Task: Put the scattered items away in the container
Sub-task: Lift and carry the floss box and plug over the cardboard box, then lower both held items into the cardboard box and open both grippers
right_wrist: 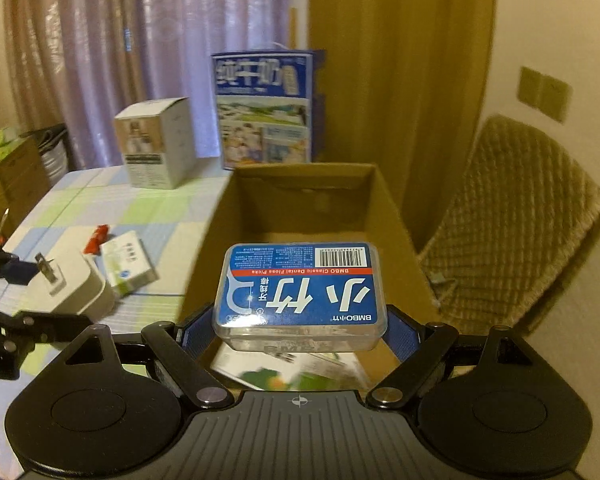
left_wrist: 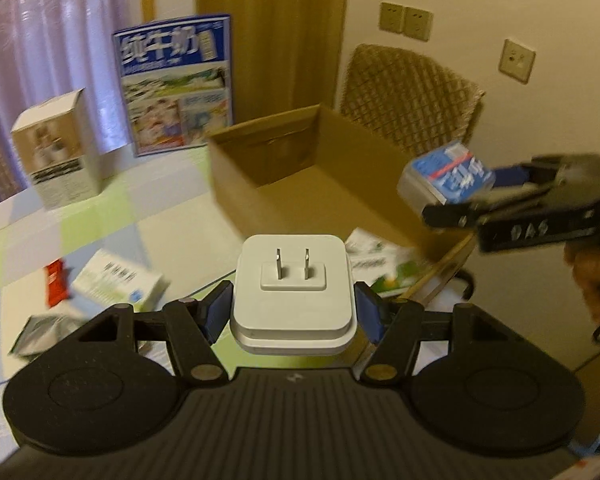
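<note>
left gripper (left_wrist: 294,312) clamps the white charger (left_wrist: 292,280), right gripper (right_wrist: 300,328) clamps the floss box (right_wrist: 300,292); the cardboard box (right_wrist: 396,216) waits ahead to receive them.

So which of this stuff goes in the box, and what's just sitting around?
Job:
white plug adapter, in left jaws
floss pick box, in right jaws
cardboard box
green-white carton
red packet
silver pouch

Lying about:
milk carton case
white box
chair
</note>
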A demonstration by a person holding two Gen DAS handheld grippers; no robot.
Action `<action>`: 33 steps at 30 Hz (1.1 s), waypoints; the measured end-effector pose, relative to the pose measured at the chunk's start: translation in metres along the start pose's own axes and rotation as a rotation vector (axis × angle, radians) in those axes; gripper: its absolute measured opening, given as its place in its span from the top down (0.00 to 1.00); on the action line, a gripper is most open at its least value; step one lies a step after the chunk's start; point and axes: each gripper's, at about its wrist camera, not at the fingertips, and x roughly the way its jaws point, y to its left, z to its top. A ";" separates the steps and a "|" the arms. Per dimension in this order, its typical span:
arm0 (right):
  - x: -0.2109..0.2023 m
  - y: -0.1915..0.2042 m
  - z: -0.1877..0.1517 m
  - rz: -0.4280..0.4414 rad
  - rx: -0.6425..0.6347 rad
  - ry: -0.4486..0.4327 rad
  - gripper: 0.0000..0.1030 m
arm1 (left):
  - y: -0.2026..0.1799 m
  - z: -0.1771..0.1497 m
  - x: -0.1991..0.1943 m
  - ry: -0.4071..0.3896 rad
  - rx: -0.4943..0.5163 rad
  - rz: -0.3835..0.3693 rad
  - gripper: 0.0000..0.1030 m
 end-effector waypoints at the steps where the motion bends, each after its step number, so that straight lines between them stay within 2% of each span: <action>1: 0.001 -0.007 -0.001 -0.002 0.010 0.003 0.19 | -0.005 0.006 0.005 -0.001 0.003 -0.005 0.42; 10: 0.016 -0.048 -0.003 -0.007 0.087 0.022 0.19 | -0.037 0.032 0.056 0.028 0.047 -0.020 0.42; 19: 0.031 -0.065 -0.003 -0.004 0.115 0.030 0.19 | -0.043 0.032 0.087 0.055 0.066 -0.031 0.42; 25: 0.037 -0.068 -0.003 0.002 0.122 0.035 0.19 | -0.046 0.033 0.091 0.044 0.086 -0.034 0.41; 27: 0.038 -0.067 -0.004 0.003 0.122 0.037 0.19 | -0.045 0.033 0.089 0.032 0.089 -0.022 0.34; 33: 0.039 -0.064 -0.005 0.010 0.120 0.044 0.19 | -0.038 0.031 0.077 0.010 0.083 -0.003 0.34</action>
